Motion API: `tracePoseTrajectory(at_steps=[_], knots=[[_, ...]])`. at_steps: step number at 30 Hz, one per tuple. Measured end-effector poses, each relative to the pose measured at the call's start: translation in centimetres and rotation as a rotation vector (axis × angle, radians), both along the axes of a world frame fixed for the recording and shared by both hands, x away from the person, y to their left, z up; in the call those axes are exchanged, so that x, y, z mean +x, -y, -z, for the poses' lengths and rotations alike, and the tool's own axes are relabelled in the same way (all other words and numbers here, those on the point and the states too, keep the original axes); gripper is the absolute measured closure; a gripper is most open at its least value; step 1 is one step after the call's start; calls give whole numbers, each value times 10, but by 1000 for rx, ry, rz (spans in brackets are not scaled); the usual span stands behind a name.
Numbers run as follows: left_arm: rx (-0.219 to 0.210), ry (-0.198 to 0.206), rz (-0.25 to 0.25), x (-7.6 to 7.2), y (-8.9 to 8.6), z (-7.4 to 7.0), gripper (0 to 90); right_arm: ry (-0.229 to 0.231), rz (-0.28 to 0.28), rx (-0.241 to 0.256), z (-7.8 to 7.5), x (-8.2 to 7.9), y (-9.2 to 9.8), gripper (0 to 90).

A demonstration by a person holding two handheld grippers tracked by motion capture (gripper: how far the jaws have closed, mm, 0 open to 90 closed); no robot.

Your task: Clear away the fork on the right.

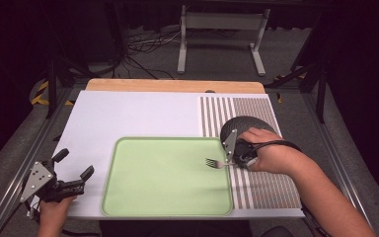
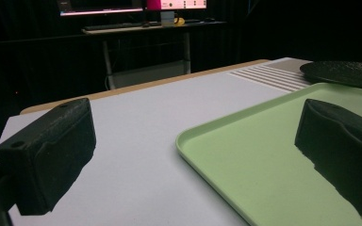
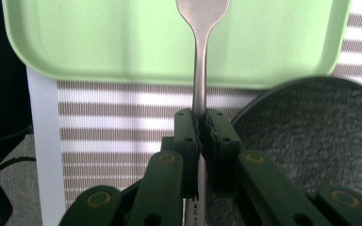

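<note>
A metal fork [image 1: 216, 163] is clamped by its handle in my right gripper [image 1: 233, 161], which is shut on it. The tines reach over the right part of the light green tray [image 1: 163, 180]. In the right gripper view the fork [image 3: 200, 61] runs straight up from the closed jaws of the right gripper [image 3: 201, 127] over the tray's rim [image 3: 122, 70]. My left gripper [image 1: 75, 163] is open with nothing in it at the table's front left, just left of the tray. In its own view the left gripper [image 2: 193, 155] straddles the tray's near corner [image 2: 188, 141].
A dark round plate [image 1: 246, 128] sits on a striped placemat [image 1: 264, 182] right of the tray, just behind my right hand. The plate [image 3: 311, 132] lies close beside the right jaws. White table covering [image 1: 128, 113] stretches behind the tray. Frame legs and cables stand beyond the table.
</note>
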State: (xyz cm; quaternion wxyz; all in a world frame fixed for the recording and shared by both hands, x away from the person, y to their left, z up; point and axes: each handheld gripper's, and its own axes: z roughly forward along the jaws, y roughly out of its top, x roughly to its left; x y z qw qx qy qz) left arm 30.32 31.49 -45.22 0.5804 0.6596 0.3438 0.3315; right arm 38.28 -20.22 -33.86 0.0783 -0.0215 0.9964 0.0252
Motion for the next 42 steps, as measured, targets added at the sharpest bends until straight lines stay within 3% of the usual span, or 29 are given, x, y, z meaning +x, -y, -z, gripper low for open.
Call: tracePoseTrajectory(at_steps=[9,15,19,20,21,25,39,42], knots=[[-1,1,0,0,0,0,0,-4,-13,26,-3,4,-30,836],[-3,1,0,0,-1,0,0,-18,52,53,-5,4,-45,836],[-1,3,1,0,-1,0,0,-59,156,97,-5,4,-55,836],[-1,3,1,0,-1,0,0,-59,156,97,-5,4,-55,836],[-1,3,2,0,-1,0,0,-73,220,123,-5,4,-58,836],[-1,3,2,0,-1,0,0,-99,327,149,-6,4,-61,836],[-3,2,3,0,0,0,0,-119,565,205,4,8,-62,837],[-2,2,4,0,0,0,0,-116,625,235,6,7,-63,837]])
